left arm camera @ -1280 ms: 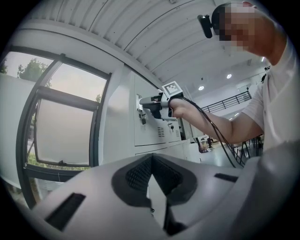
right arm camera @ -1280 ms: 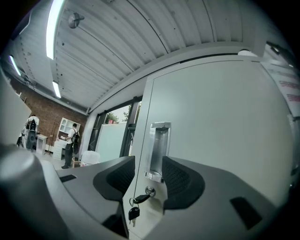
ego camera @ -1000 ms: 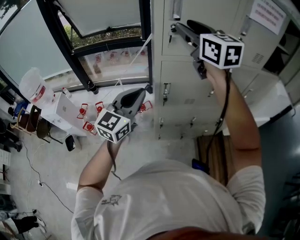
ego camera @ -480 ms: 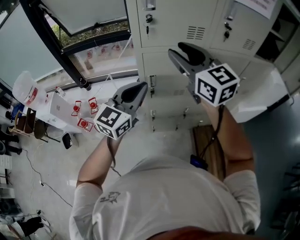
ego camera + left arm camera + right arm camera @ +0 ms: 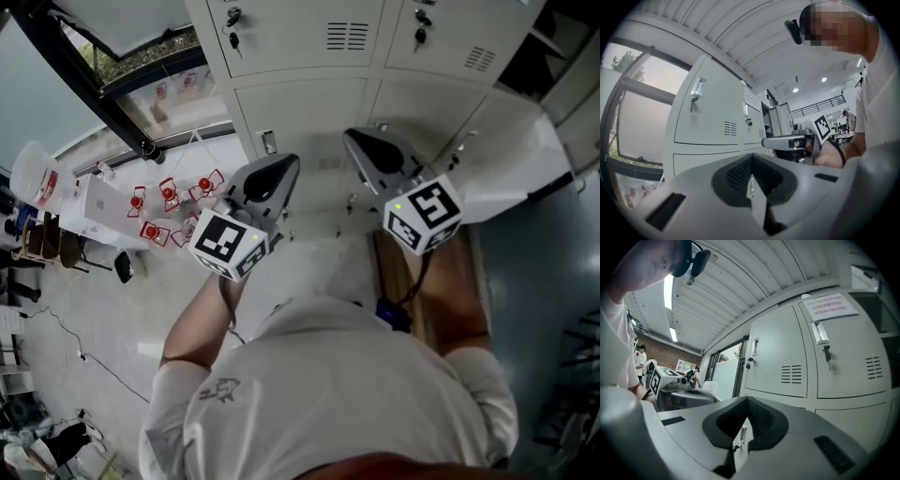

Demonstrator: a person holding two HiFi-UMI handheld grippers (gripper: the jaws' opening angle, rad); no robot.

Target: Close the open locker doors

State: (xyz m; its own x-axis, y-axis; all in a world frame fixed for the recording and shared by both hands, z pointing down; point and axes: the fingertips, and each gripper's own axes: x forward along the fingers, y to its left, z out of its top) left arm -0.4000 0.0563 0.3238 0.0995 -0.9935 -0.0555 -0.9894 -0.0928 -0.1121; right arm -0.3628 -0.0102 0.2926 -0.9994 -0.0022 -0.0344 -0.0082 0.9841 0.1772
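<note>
Lockers (image 5: 300, 42) ahead; open door (image 5: 517, 173) beside right gripper (image 5: 368, 150).

Notice (image 5: 829, 305) print on locker door (image 5: 843, 376), illegibly small.

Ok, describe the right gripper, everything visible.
The right gripper looks like grey plastic, its two dark-lined jaws just closed together with nothing between them. A white cube with black square markers and a green light sits at its rear; a black cable trails off. The person's hand holds it level, pointing at the pale lockers, clear of them.
</note>
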